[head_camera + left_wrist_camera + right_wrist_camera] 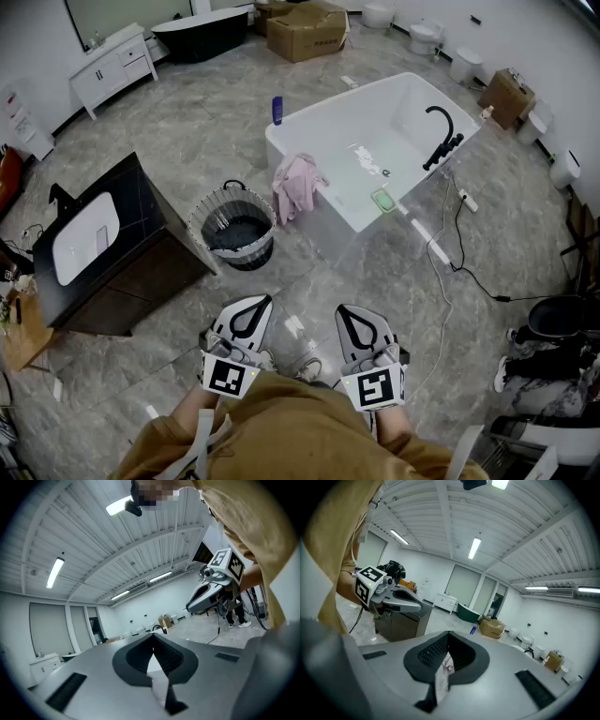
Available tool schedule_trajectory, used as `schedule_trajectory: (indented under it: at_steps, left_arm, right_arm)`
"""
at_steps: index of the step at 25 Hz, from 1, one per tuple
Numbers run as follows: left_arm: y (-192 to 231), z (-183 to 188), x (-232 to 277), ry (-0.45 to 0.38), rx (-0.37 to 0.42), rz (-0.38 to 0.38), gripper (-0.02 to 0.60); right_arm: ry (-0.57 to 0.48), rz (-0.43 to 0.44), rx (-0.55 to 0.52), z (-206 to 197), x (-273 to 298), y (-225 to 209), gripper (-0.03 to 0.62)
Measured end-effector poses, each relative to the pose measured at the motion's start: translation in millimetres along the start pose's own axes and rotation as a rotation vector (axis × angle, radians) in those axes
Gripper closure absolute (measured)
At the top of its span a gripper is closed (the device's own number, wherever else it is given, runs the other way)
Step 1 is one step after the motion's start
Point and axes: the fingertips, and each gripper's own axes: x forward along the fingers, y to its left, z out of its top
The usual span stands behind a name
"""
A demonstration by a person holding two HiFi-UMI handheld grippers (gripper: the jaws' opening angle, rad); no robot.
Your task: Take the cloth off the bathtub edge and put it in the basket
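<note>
A pink cloth [298, 185] hangs over the near left edge of the white bathtub [330, 223]. A dark mesh basket [232, 228] stands on the floor just left of the tub, below the cloth. Both grippers are low in the head view, close to the person's body and well short of the tub. My left gripper [256, 303] and right gripper [350, 311] both have their jaws together with nothing held. In the left gripper view the jaws of the left gripper [153, 635] meet at the tip. The right gripper [448, 633] looks the same in its own view.
A black vanity [141, 267] with a white sink stands left of the basket. A blue bottle [277, 110], a black faucet [441, 139] and a green soap dish [382, 200] sit on the tub rim. Cables [469, 272] run over the floor right of the tub. A cardboard box [305, 33] stands far back.
</note>
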Motion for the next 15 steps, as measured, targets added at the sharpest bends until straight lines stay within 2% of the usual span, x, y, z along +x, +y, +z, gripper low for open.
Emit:
schedule_trajectory:
  at_steps: [3,9,13,15]
  left_arm:
    - [-2,6,0,-0.013,0.004,-0.002,0.575]
    - [-15,17,9,-0.02,-0.014,0.003,0.575]
    - [-25,34,22,-0.119,-0.005,0.04,0.575]
    - [-21,37,34,-0.118,0.03,0.046,0.575]
  right_arm:
    - [0.041,0.001,0.004,-6,-7,1,0.588]
    - [0.021,0.011,0.01,-15,-18,-4,0.588]
    - [0.018,-0.007,0.101,-33,-28,-21,0.588]
    - [0.016,-0.032,0.066,-36,-25,-38,0.588]
